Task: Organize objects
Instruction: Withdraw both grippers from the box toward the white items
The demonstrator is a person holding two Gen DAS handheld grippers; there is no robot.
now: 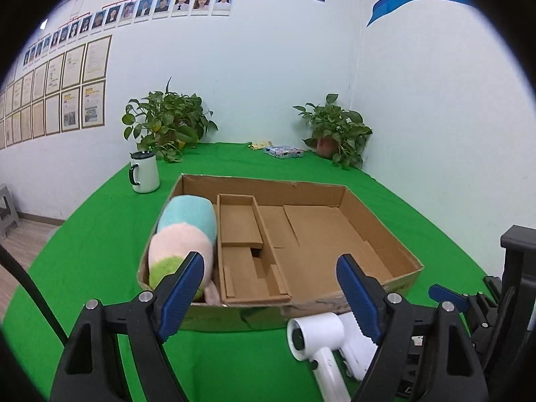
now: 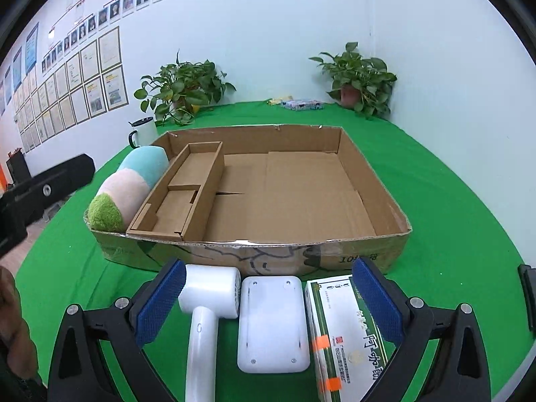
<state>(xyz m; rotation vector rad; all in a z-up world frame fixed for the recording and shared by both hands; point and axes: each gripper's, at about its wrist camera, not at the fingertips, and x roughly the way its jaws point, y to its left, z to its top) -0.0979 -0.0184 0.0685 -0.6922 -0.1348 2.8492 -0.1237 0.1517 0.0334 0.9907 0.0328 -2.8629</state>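
Note:
A shallow cardboard box (image 1: 382, 231) (image 2: 372, 181) lies on the green table. A striped plush roll (image 1: 182, 239) (image 2: 129, 187) in blue, pink and green lies in its left compartment. In front of the box lie a white hair dryer (image 2: 204, 305) (image 1: 318, 338), a white flat device (image 2: 273, 321) and a green-and-white carton (image 2: 338, 331). My left gripper (image 1: 271, 296) is open, nothing between its fingers, hovering over the box's near edge. My right gripper (image 2: 268, 301) is open above the three items, its pads clear of them.
A white mug (image 1: 144, 171) (image 2: 142, 131) stands left of the box. Two potted plants (image 1: 167, 120) (image 1: 336, 130) and a small patterned box (image 1: 284, 151) sit along the back wall. A hand (image 2: 13, 328) shows at the left edge of the right wrist view.

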